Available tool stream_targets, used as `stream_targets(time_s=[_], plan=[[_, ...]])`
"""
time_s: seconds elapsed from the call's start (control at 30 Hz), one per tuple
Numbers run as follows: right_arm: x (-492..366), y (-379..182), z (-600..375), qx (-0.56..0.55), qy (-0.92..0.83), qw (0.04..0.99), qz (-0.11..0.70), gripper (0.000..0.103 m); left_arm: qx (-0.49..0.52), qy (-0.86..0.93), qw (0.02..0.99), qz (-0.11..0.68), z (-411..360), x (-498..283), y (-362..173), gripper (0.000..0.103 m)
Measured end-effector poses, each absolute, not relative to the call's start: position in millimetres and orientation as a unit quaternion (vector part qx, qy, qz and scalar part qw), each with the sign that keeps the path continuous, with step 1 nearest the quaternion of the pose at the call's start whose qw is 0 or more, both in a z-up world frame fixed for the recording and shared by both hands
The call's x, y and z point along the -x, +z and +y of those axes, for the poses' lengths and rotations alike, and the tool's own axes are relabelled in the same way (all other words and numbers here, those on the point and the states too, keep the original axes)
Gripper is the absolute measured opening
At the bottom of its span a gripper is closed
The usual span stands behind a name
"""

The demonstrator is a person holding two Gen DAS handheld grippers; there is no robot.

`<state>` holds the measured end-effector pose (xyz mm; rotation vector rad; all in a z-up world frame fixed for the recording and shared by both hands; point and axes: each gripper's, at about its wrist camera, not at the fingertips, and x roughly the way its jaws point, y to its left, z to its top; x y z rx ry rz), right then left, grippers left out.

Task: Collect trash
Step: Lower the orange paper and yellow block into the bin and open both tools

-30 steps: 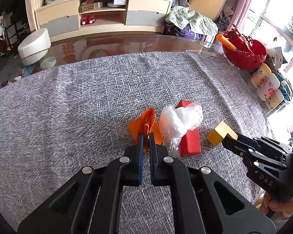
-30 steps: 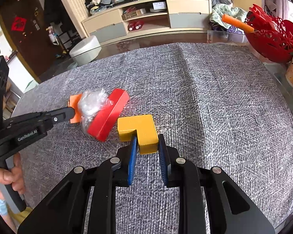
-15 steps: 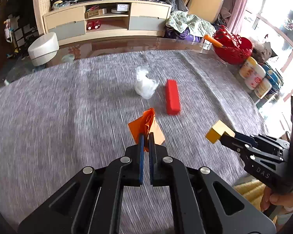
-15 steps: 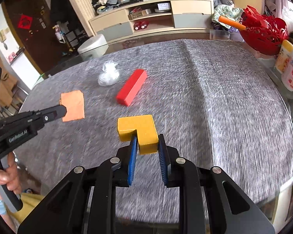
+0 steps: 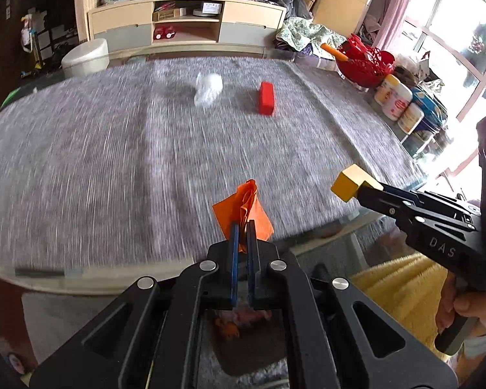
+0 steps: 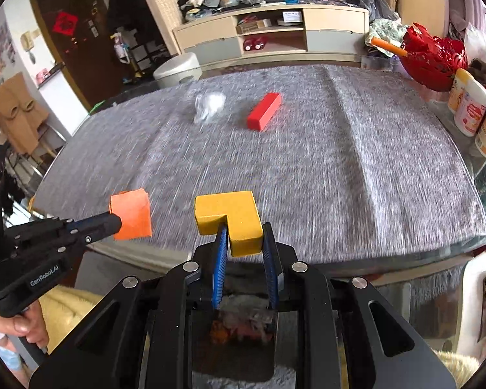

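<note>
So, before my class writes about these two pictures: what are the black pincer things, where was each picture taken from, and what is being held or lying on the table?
No robot here: a person holds a black two-finger gripper in each hand, each with a camera looking along its fingers. One picture is from the left gripper, one from the right gripper; each also shows the other from the side. The left is shut on a crumpled orange paper sheet. The right is shut on a yellow L-shaped block. Both are held near the table's front edge. Farther back on the grey woven tablecloth lie a crumpled clear plastic wrapper and a red rectangular block, apart from each other.
</note>
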<state>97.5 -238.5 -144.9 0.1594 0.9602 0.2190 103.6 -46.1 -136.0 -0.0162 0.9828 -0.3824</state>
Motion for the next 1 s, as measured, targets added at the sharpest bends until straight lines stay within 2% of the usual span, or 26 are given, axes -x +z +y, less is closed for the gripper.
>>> stream_targets(time_s=[0.43,1.0], plan=[[-43,-188,-221,-0.073,0.110,0.855,0.502,0.022,0.012,-0.199,0.845,0.496,-40,-39,-173,0.003],[-34,-254,-212,-0.089,0.106,0.809,0.571,0.022,0.016,-0.201,0.800,0.566,-43,-22,-243,0.003]])
